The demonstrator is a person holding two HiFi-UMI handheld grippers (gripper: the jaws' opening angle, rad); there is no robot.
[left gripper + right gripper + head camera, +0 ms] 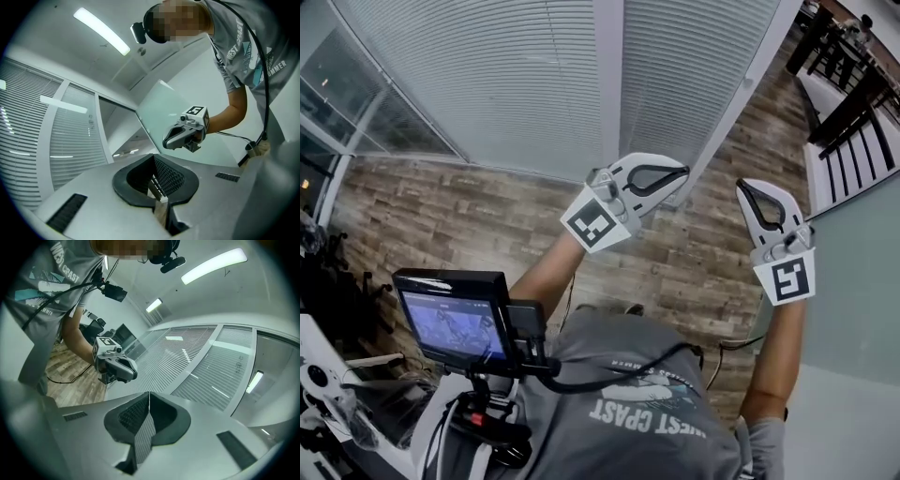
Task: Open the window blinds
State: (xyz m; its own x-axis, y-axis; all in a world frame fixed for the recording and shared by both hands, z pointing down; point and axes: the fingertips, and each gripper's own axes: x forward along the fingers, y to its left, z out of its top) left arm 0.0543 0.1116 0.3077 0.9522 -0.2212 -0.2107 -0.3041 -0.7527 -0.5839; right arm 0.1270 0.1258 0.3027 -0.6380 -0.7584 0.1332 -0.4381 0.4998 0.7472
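Blinds (516,84) straight ahead of us: two panels of horizontal slats, all turned flat and closed, split by a white upright post (607,84) and reaching down close to the wood-plank floor (469,216). Left gripper (680,173) and right gripper (750,190) are both held up before the right-hand panel, near it but not touching, and apart from each other. Each gripper's own view shows its jaws pressed together with nothing between them.

Handling, as we judge it: the slats look thin, light and springy, and easy to kink if pinched. They also look smooth, so a pad would likely slide along one. We would not take hold of a slat. A tilt wand or pull cord gives a better grip, usually at a panel's edge by the frame. We cannot make one out in any view, so finding it comes first. The jaws must part before any grasp. A cord is soft and narrow and wants a firm, centred pinch and a steady pull.
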